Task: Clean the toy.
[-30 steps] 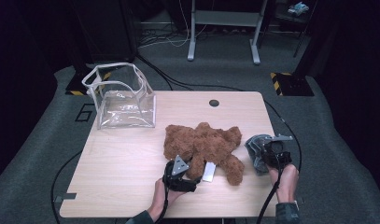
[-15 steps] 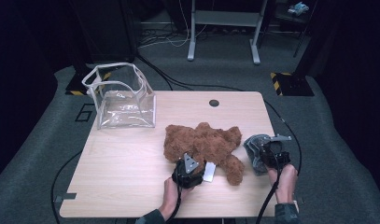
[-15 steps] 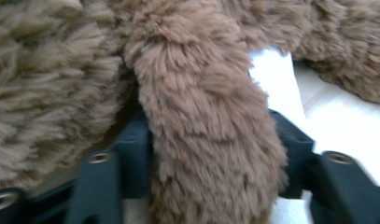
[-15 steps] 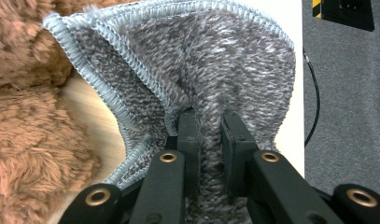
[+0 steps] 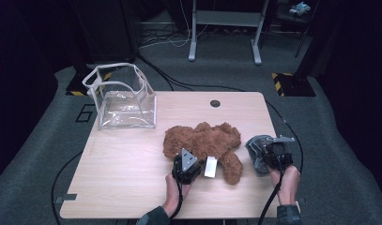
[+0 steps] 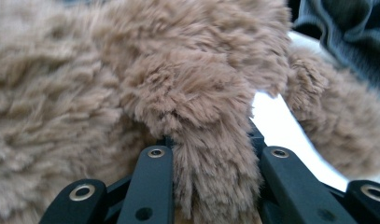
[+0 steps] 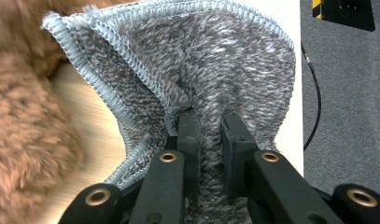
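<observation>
A brown plush teddy bear (image 5: 202,140) lies on the wooden table (image 5: 127,173), with a white tag (image 5: 210,167) at its near side. My left gripper (image 5: 186,167) is at the bear's near edge. In the left gripper view the left gripper (image 6: 210,140) has just been closing, and a furry limb (image 6: 211,186) is pressed between its jaws. My right gripper (image 5: 274,152) is near the table's right edge, shut on a bunched grey knitted cloth (image 5: 255,151). In the right gripper view the right gripper (image 7: 210,116) pinches a fold of that cloth (image 7: 225,60).
A clear plastic bag (image 5: 123,101) with white trim stands open at the table's far left corner. A small dark round hole (image 5: 215,103) sits near the far edge. Cables trail over the grey floor (image 5: 329,140) around the table.
My left gripper has slid right and a little up against the bear, and its jaws have closed on a limb. The right gripper and the cloth have kept still.
</observation>
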A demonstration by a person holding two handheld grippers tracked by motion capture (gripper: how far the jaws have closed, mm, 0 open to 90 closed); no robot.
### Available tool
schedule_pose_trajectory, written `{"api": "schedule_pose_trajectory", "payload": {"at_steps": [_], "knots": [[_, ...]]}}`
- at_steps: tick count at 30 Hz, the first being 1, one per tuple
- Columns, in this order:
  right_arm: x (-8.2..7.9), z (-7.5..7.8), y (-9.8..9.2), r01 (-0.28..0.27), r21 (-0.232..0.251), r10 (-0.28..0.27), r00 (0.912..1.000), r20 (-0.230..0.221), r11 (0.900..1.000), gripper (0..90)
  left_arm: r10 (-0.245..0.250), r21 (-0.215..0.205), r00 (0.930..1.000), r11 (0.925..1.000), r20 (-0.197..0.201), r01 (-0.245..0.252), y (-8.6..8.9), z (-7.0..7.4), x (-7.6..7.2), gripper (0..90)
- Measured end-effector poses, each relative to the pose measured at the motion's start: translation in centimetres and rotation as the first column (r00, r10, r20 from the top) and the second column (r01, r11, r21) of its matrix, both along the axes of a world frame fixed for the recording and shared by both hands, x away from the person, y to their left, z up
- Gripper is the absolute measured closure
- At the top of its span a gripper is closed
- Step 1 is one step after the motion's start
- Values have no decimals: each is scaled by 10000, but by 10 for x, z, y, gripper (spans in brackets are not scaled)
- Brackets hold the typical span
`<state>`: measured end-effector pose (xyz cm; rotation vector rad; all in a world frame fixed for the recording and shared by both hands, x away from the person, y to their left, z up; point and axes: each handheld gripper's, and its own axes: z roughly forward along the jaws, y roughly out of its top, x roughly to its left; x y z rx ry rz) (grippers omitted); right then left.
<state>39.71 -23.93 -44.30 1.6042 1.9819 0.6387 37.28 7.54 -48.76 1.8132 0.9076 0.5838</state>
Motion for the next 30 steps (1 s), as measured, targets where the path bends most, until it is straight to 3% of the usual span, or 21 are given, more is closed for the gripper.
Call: {"api": "schedule_pose_trajectory", "payload": {"at_steps": [5, 11, 22, 24, 26, 30], "knots": [[0, 0, 1, 71, 67, -70, 10000, -67, 10000, 799, -42, -149, 9998, 9999, 180, 44, 7, 16, 15, 744], [2, 0, 1, 23, -38, -23, 10000, -60, 10000, 799, -353, -155, 9969, 9992, 705, 365, 9, 33, 22, 749], [3, 3, 2, -10, -105, 9, 10000, -18, 9999, 798, -887, -579, 9906, 9938, 1039, 950, 7, 57, 19, 750], [3, 4, 2, 48, -86, -49, 10000, -31, 10000, 798, -945, -866, 9893, 9908, 1107, 1044, 6, 63, 16, 749], [3, 4, 2, -3, -81, 3, 10000, -24, 10000, 798, -986, -823, 9890, 9907, 1105, 1080, 6, 66, 15, 749], [4, 5, 3, 10, -85, -11, 10000, -29, 10000, 798, -1167, -1198, 9871, 9843, 1096, 1296, 8, 77, 12, 748]]}}
